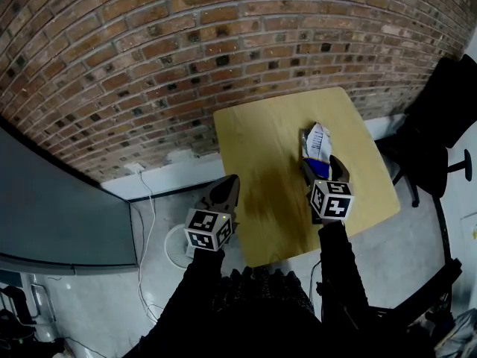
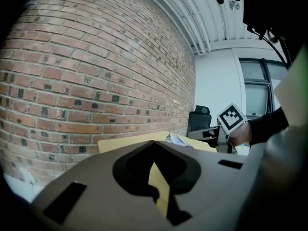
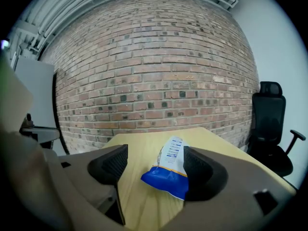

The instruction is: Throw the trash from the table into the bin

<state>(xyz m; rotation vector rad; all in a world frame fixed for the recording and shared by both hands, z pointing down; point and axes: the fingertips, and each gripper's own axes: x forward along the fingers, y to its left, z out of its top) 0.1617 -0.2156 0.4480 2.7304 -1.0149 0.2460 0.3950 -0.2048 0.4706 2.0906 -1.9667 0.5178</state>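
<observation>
The right tool [image 1: 322,164] stands wide open, right of centre in the head view. Its jaws flank a crumpled blue-and-white wrapper [image 1: 317,140] lying on the bench [image 1: 253,140], without pressing it. We judge the wrapper light, soft and slick, so its bunched blue end nearest the tool gives the surest hold. The left tool [image 1: 223,191], jaws together and empty, hovers at the bench's left edge. Open floor lies at lower left, and a chair [image 1: 440,110] crowds the right.
</observation>
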